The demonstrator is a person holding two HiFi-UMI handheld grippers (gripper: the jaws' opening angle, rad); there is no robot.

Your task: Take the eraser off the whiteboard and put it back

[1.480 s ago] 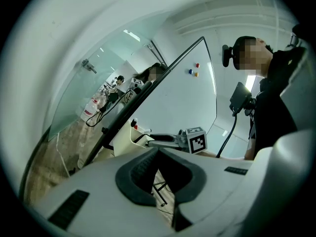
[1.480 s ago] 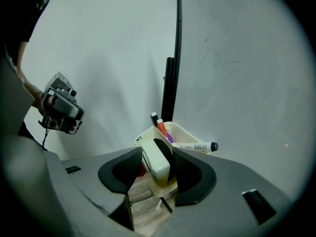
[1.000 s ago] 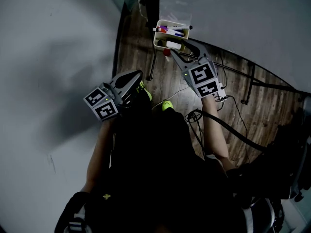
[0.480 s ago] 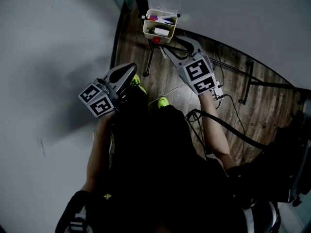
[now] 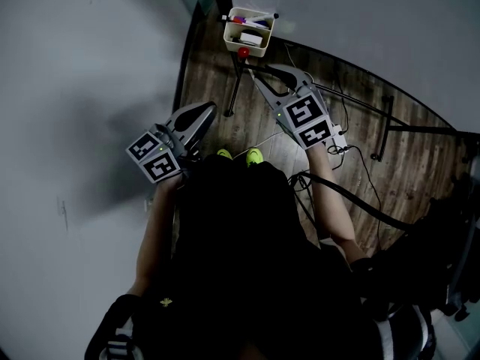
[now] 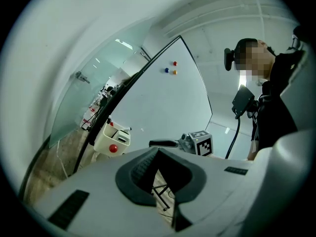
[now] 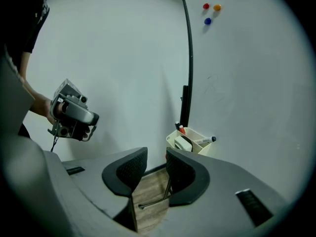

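Floor: matt wood planks. Whiteboard: smooth, low-gloss. Tray: cream plastic. Right gripper pads: ribbed, matt black.

Open air lies between the right hand-held gripper and the white bin hung on the whiteboard. The dark board frame beside the bin and the stand leg below it narrow the approach.

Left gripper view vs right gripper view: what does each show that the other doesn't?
Left only: the glass partition, and the right tool, whose jaws have just been closing with nothing between them. Right only: the left tool, held in a hand against the bare wall. Both: the whiteboard, its three magnets, the white bin by its frame and the wooden floor.
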